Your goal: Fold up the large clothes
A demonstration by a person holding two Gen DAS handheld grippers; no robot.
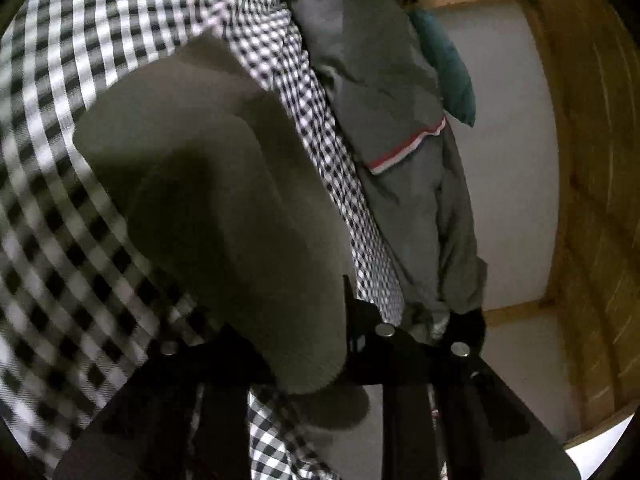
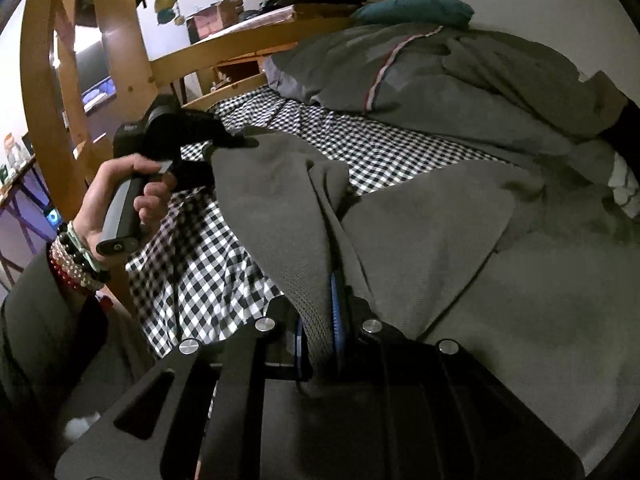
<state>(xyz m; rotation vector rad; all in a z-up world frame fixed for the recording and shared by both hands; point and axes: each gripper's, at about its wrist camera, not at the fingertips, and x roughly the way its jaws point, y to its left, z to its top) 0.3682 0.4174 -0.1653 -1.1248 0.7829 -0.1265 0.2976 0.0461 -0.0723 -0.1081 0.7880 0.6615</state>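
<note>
A large grey-olive knit garment point(image 2: 460, 264) lies over a bed with a black-and-white checked sheet point(image 2: 208, 264). My right gripper point(image 2: 320, 320) is shut on a ribbed edge of the garment, close to the camera. My left gripper point(image 2: 224, 152), seen in the right wrist view held by a hand point(image 2: 120, 196), is shut on another edge of the same garment and lifts it off the sheet. In the left wrist view the garment point(image 1: 224, 200) drapes over the gripper point(image 1: 344, 340) and hides its fingertips.
A crumpled grey duvet with a red-white stripe point(image 2: 420, 76) and a teal pillow point(image 2: 416, 10) lie at the far side of the bed. A wooden bed frame point(image 2: 120, 52) stands to the left, a white wall point(image 1: 508, 140) beyond. Cluttered shelves point(image 2: 280, 0) are behind.
</note>
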